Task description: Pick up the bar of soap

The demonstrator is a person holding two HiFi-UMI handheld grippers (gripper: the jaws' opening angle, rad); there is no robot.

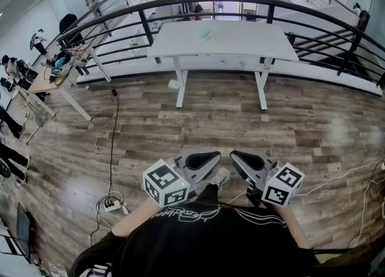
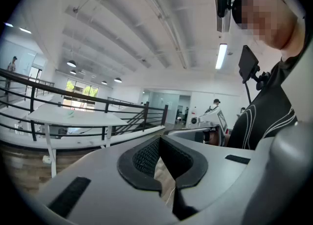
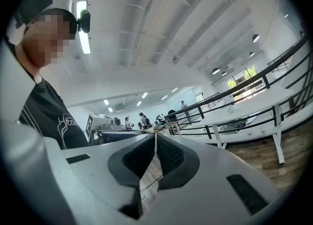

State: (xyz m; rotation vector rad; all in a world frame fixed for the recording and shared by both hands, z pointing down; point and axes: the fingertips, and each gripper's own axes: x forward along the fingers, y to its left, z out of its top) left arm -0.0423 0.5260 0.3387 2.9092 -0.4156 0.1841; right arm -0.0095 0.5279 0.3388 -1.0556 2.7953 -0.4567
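A small pale green thing [image 1: 206, 34] lies on the far white table [image 1: 240, 44]; it is too small to tell whether it is the bar of soap. The same table [image 2: 88, 119] shows at the left of the left gripper view. My left gripper [image 1: 212, 160] and right gripper [image 1: 239, 159] are held close to the person's chest, high above the wooden floor and far from the table. Both are shut with nothing between their jaws. The left gripper [image 2: 160, 138] and the right gripper [image 3: 155, 136] each show their pads meeting at the tip.
A curved black railing [image 1: 180, 6] runs behind the table. A power strip [image 1: 111, 205] with a long cable lies on the floor at the left. A cluttered desk [image 1: 57, 71] with people near it stands at the far left. A white cable [image 1: 337, 178] crosses the floor at the right.
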